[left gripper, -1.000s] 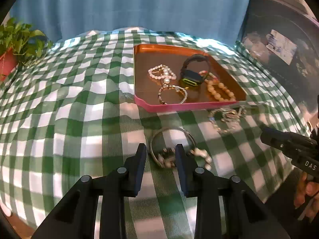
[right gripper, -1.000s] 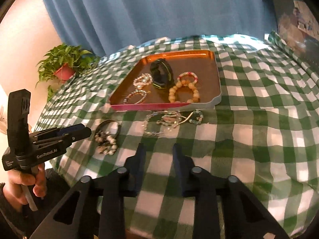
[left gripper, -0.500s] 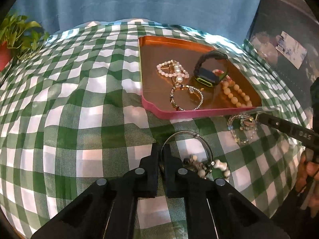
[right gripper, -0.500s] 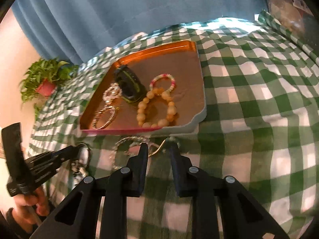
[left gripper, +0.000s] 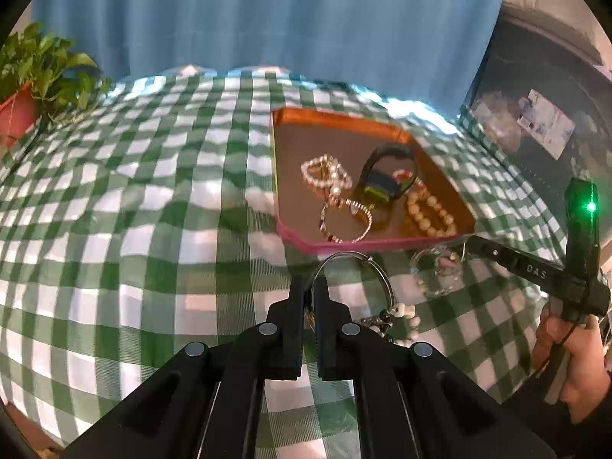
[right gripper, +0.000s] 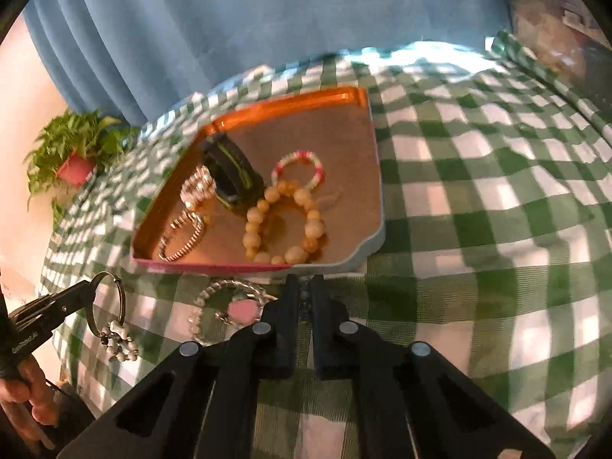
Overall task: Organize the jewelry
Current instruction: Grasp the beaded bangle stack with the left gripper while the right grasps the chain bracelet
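An orange tray [left gripper: 336,120] [right gripper: 267,109] on the green checked cloth holds a black watch [left gripper: 386,181], a pearl bracelet [left gripper: 325,176], a silver bracelet [left gripper: 346,220], a pink bead bracelet [right gripper: 300,166] and a tan bead bracelet [right gripper: 285,225]. My left gripper [left gripper: 309,287] is shut on a silver charm bangle [left gripper: 376,271] [right gripper: 111,306] and holds it lifted just before the tray. My right gripper [right gripper: 304,290] is shut on a clear bead bracelet with a pink charm [right gripper: 229,308] [left gripper: 436,271] at the tray's near edge.
A potted plant in a red pot [left gripper: 23,91] [right gripper: 76,153] stands at the far left edge of the table. A blue curtain [left gripper: 267,19] hangs behind. Dark clutter [left gripper: 543,122] lies at the right.
Both grippers moved in and closed: the left on the charm bangle, which now hangs lifted, the right on the clear bead bracelet by the tray's edge.
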A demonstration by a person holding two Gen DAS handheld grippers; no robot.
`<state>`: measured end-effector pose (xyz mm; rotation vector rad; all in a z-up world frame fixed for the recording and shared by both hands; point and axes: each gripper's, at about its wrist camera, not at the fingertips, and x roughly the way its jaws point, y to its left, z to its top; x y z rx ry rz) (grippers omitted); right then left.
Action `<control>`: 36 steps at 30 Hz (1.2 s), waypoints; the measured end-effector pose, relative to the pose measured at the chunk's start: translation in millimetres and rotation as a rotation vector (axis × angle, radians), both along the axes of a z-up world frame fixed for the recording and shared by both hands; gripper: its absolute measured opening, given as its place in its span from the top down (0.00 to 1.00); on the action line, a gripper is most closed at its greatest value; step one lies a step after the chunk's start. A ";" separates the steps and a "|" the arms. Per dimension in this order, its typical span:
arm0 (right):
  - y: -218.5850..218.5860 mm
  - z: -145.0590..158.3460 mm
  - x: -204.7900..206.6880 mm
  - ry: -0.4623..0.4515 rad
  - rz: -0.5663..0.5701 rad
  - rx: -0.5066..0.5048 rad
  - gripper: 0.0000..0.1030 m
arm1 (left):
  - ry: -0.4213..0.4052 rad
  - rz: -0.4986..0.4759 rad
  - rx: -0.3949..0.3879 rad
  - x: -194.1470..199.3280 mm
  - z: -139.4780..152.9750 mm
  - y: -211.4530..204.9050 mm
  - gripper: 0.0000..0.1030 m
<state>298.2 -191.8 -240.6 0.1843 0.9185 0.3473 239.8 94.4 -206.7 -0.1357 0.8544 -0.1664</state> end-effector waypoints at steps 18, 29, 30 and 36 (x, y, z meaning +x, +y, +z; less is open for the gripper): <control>4.1 107.7 -52.4 -0.190 0.083 0.050 0.95 | -0.072 -0.016 0.112 -18.1 44.8 -13.8 0.95; 13.9 58.5 -64.9 -0.079 0.128 0.039 0.95 | 0.132 -0.072 0.044 -19.0 -13.2 -14.1 0.94; 12.7 55.1 -64.9 -0.071 0.126 0.041 0.95 | 0.118 -0.107 0.039 -24.4 -8.1 -22.5 0.93; 6.0 42.6 -66.0 -0.043 0.116 0.064 0.95 | 0.026 -0.196 0.264 -43.8 -9.7 -65.3 0.51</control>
